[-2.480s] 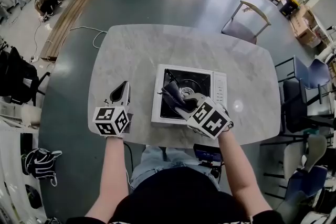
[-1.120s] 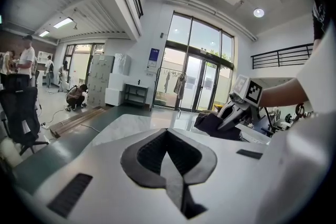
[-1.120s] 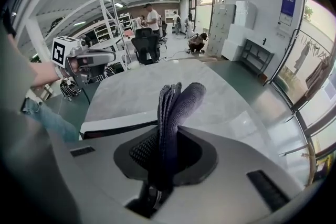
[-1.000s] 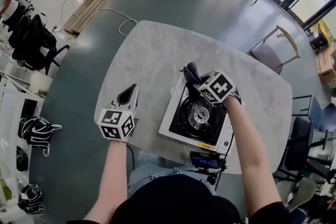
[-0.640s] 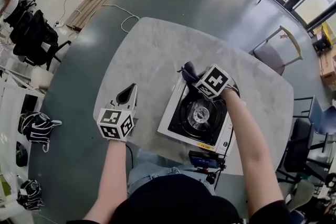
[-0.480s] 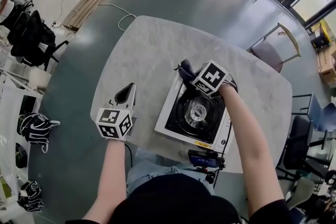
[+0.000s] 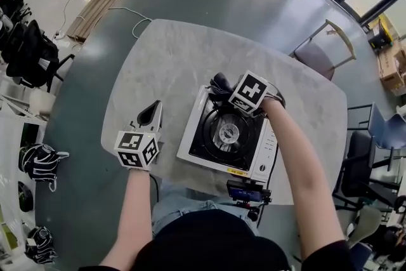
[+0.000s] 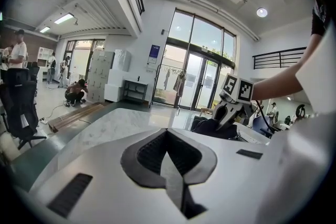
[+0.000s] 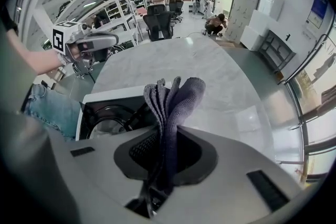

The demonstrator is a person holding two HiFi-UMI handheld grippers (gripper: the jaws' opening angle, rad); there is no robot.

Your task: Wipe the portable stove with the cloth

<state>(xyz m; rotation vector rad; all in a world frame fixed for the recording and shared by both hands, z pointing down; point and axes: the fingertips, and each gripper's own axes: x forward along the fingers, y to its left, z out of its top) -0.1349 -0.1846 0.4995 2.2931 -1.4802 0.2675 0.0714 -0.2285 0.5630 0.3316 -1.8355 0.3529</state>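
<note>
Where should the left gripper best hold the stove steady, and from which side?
Probably take the stove by its left rim, coming low from the left, where the left gripper rests shut. That rim is bare; the right gripper holds the cloth at the far edge.
</note>
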